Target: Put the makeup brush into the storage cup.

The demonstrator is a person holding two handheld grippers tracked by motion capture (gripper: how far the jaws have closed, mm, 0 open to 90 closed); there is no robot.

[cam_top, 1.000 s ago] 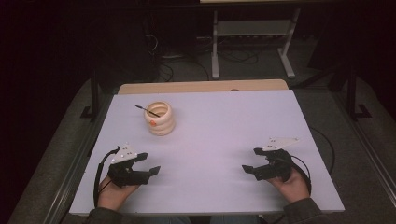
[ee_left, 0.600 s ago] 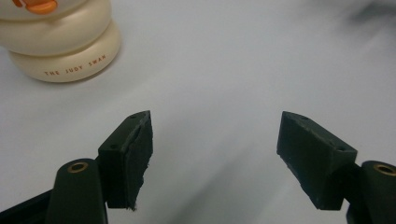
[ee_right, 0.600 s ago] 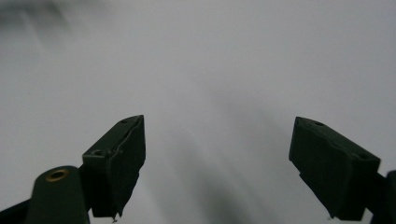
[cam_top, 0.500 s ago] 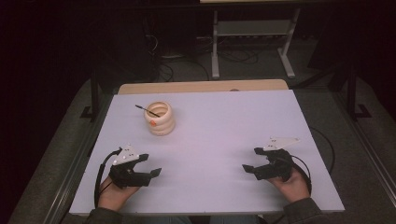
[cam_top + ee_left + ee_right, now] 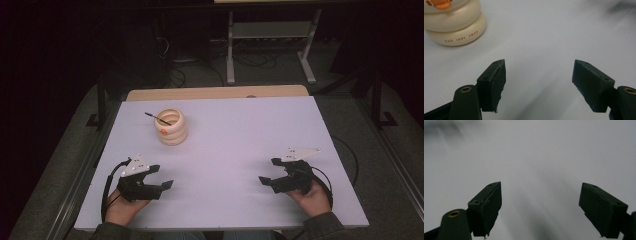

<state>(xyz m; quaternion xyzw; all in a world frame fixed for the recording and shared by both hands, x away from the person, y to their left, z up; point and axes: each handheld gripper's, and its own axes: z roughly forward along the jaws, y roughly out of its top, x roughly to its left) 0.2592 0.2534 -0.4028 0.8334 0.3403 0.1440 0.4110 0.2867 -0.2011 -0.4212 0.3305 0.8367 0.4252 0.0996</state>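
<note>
A cream ribbed holder (image 5: 171, 128) with an orange mark stands at the table's back left, and a thin black stick (image 5: 156, 117) leans out of its top. The left gripper view shows the holder's base (image 5: 456, 25) at upper left. My left gripper (image 5: 161, 177) rests low at the front left, jaws wide apart, nothing between them (image 5: 539, 85). My right gripper (image 5: 269, 171) sits at the front right, also open and empty (image 5: 540, 210), pointing toward the table's middle.
The white table top (image 5: 240, 140) spreads between the two grippers. A wooden board edge (image 5: 215, 93) runs along the far side. Beyond it stand a metal stand (image 5: 270, 35) and cables on a dark floor. Black cables trail from both grippers.
The left gripper has shifted slightly to the right and nearer the front edge. The right gripper has barely moved. Both stay open.
</note>
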